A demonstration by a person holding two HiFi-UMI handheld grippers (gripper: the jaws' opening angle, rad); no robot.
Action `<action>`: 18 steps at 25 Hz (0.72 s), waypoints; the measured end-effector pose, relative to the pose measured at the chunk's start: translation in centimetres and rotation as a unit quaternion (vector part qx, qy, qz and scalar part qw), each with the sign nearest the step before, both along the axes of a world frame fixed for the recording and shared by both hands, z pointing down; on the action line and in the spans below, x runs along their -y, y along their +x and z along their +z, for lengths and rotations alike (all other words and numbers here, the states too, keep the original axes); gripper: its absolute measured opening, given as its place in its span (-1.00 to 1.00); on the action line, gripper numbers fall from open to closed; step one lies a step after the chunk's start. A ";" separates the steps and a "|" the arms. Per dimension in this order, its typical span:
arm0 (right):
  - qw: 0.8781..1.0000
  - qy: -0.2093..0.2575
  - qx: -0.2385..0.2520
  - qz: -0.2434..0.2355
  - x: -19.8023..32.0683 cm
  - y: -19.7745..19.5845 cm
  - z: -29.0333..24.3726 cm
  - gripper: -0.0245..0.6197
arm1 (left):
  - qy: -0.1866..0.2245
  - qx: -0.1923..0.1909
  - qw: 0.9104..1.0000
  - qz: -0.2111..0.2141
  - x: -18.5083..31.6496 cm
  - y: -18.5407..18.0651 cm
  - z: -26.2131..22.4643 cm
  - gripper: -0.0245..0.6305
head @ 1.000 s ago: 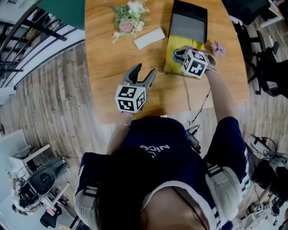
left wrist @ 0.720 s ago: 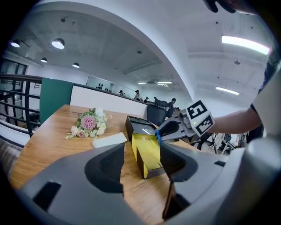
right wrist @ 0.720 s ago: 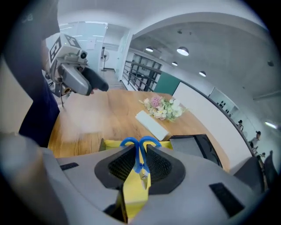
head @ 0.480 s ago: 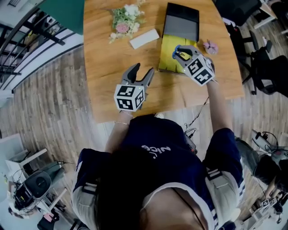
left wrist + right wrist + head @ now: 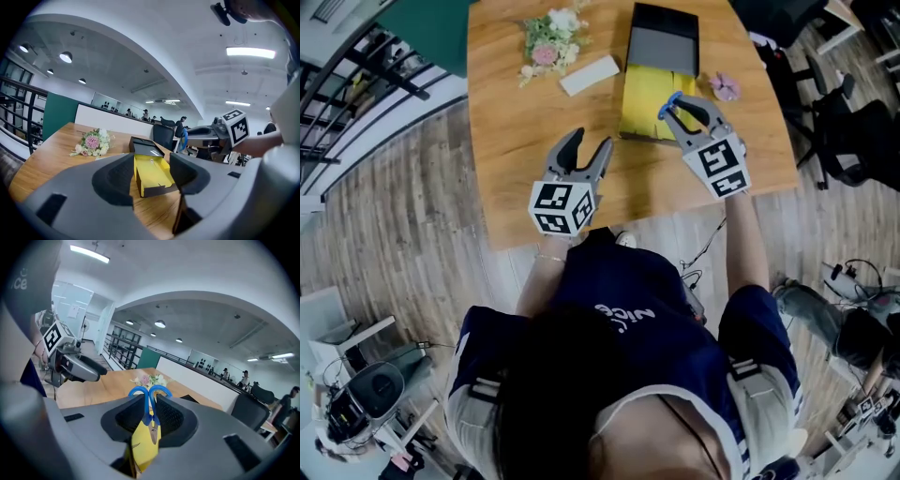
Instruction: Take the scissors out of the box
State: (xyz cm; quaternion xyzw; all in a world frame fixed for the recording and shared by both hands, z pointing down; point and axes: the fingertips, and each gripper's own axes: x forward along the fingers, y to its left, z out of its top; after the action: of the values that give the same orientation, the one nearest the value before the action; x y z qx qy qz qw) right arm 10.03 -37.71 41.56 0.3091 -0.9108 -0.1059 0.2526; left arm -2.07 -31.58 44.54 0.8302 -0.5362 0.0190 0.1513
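Observation:
The box (image 5: 645,94) lies open on the table, yellow inside, with its black lid (image 5: 664,42) behind it. My right gripper (image 5: 684,114) hangs above the box's near right corner, shut on blue-handled scissors (image 5: 668,105). In the right gripper view the scissors (image 5: 150,404) stand upright between the pads, handles up, over the yellow box (image 5: 144,448). My left gripper (image 5: 586,152) hovers left of the box, open, its jaws closing slightly with nothing between them. In the left gripper view the box (image 5: 151,171) lies ahead past the jaws and the right gripper (image 5: 206,136) is at the right.
A flower bouquet (image 5: 546,37) and a white card (image 5: 591,75) lie at the back left of the wooden table (image 5: 516,141). A small pink flower (image 5: 724,87) sits right of the box. Office chairs stand beyond the table's right edge.
My right gripper has lifted out of the box with the scissors and turned so the handles point up. The left gripper has risen a little.

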 end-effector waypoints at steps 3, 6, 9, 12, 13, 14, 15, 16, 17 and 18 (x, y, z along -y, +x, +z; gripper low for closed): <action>0.998 0.011 0.046 0.033 -1.6 0.9 -1.7 -0.64 | 0.015 0.007 1.000 0.001 -0.7 0.3 -0.7 -0.21; 0.994 0.014 0.089 0.066 -3.6 1.9 -2.8 -0.64 | 0.033 0.011 0.999 0.004 -1.5 0.7 -1.5 -0.23; 0.990 0.018 0.107 0.093 -5.7 2.8 -3.2 -0.64 | 0.047 0.006 0.999 0.013 -2.2 1.3 -2.1 -0.24; 0.986 0.031 0.118 0.116 -7.6 3.7 -3.3 -0.64 | 0.057 -0.010 0.998 0.022 -3.3 1.8 -2.2 -0.24; 0.984 0.031 0.124 0.126 -8.3 3.9 -3.1 -0.64 | 0.057 -0.010 0.998 0.020 -3.7 1.8 -2.0 -0.24; 0.982 0.027 0.130 0.136 -8.9 4.2 -2.7 -0.64 | 0.056 -0.009 0.998 0.017 -4.0 1.7 -1.7 -0.24; 0.980 0.018 0.135 0.146 -9.5 4.5 -2.2 -0.64 | 0.054 -0.007 0.998 0.012 -4.3 1.5 -1.4 -0.24; 0.978 0.005 0.139 0.155 -10.1 4.8 -1.5 -0.64 | 0.053 -0.006 0.999 0.006 -4.6 1.3 -1.1 -0.24; 0.976 -0.005 0.142 0.164 -10.7 5.2 -0.8 -0.64 | 0.051 -0.005 0.999 -0.002 -4.8 1.0 -0.8 -0.24; 0.974 -0.012 0.147 0.172 -11.2 5.5 -0.3 -0.64 | 0.050 -0.004 0.999 -0.007 -5.1 0.8 -0.6 -0.24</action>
State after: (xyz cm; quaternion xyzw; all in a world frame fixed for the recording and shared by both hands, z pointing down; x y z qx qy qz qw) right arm 15.50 -26.55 41.28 0.4705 -0.8721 -0.0033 0.1341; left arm -1.31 -26.51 43.93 0.8329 -0.5419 -0.0120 0.1114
